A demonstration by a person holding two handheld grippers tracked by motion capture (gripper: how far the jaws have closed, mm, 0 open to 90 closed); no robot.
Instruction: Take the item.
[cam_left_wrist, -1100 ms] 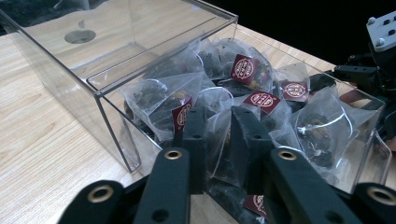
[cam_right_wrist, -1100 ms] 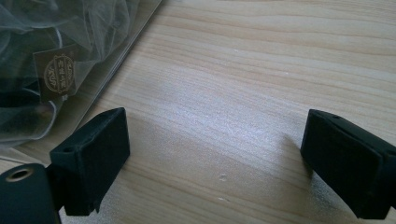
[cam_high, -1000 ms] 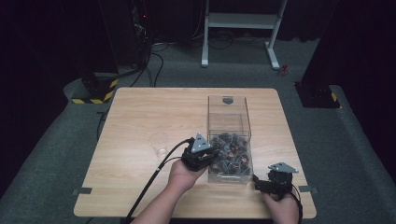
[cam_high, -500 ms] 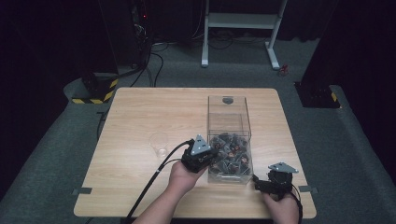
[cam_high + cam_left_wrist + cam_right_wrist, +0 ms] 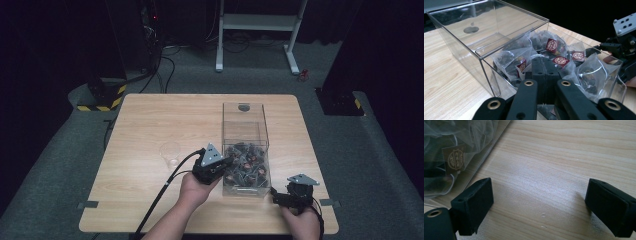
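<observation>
1. Tea bags (image 5: 554, 53) fill the near end of the clear box (image 5: 244, 125), lower centre-right of the high view; none looks to be out yet.
2. A clear cup (image 5: 170, 150), left of centre, stands empty, so I judge any filling remains undone.
3. The left gripper (image 5: 227, 163) reaches in over the box's near rim, jaws pressed together among the bags; whether they pinch one, I cannot tell.
4. The right gripper (image 5: 276, 195), lower right, rests with jaws wide apart.
5. The wooden table (image 5: 150, 120) sits on grey carpet in a dark room.
</observation>
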